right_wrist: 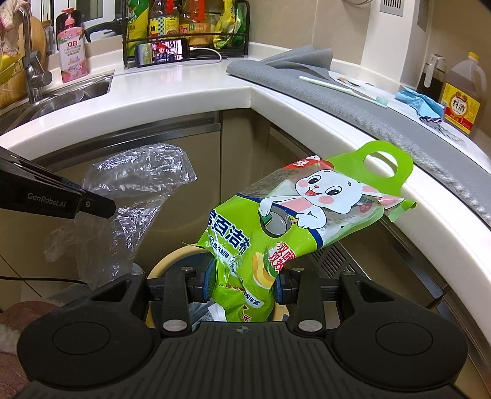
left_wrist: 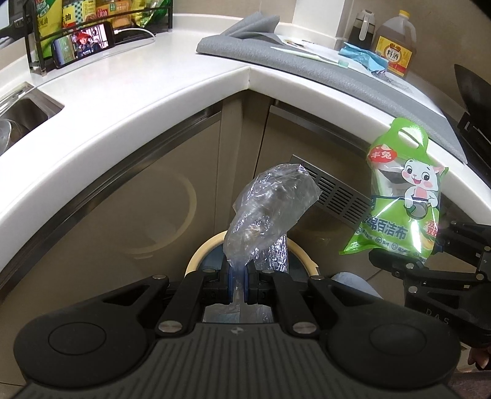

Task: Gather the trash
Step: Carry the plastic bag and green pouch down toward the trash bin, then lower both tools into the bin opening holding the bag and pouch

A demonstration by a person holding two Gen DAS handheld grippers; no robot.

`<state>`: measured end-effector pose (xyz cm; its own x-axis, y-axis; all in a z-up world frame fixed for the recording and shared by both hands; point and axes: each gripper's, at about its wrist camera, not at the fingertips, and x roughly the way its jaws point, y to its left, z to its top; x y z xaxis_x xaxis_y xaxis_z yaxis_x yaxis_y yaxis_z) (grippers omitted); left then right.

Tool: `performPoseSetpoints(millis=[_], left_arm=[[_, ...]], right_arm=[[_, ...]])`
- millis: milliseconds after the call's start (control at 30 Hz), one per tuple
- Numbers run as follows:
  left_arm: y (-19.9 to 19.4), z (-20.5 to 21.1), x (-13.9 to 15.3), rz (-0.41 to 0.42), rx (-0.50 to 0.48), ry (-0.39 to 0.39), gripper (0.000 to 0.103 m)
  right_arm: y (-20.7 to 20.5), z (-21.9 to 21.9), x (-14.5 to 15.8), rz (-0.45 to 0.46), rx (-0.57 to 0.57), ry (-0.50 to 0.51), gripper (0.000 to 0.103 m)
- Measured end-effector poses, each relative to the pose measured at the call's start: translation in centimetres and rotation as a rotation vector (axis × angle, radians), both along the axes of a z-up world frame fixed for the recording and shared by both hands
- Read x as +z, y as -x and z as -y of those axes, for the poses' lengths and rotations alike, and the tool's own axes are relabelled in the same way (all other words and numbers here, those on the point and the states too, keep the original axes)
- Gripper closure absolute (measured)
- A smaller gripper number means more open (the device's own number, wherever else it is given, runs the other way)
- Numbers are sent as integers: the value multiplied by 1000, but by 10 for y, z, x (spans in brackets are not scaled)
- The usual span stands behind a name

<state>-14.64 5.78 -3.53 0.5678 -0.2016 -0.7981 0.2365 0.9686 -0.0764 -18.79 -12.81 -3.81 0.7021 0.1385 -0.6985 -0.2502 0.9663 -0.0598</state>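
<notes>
My left gripper (left_wrist: 237, 284) is shut on a crumpled clear plastic bag (left_wrist: 270, 208), which stands up from the blue pads. Below it is a round bin with a cream rim (left_wrist: 199, 251). From the right wrist view the same clear bag (right_wrist: 135, 196) hangs from the left gripper (right_wrist: 92, 205) at the left. My right gripper (right_wrist: 242, 285) is shut on the lower end of a green scouring-pad package with a cartoon rabbit (right_wrist: 294, 214), held over the bin rim (right_wrist: 162, 261). That green package (left_wrist: 402, 196) and the right gripper (left_wrist: 429, 264) show at the right of the left wrist view.
A white corner countertop (right_wrist: 214, 92) curves above beige cabinet doors (left_wrist: 122, 214). On it lie a grey mat (right_wrist: 399, 104), a toothbrush (right_wrist: 343, 87), a blue wrapper (right_wrist: 420, 101), oil bottles (right_wrist: 463, 98), a phone (right_wrist: 162, 52) and a bottle rack (right_wrist: 184, 24). A sink (right_wrist: 61, 98) sits at left.
</notes>
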Motion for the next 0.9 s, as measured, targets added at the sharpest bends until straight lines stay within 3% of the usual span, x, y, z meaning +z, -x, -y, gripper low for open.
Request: performPoseSetpoints(millis=[400,900], left_arm=[[-13,1,-18,-48,9,-16,97],[-41,10,-68,-149,18,-81,97]], right_arm=[[-14,-5,-20,-60,21,2,65],[-41,-18,-63,-164,94,11,65]])
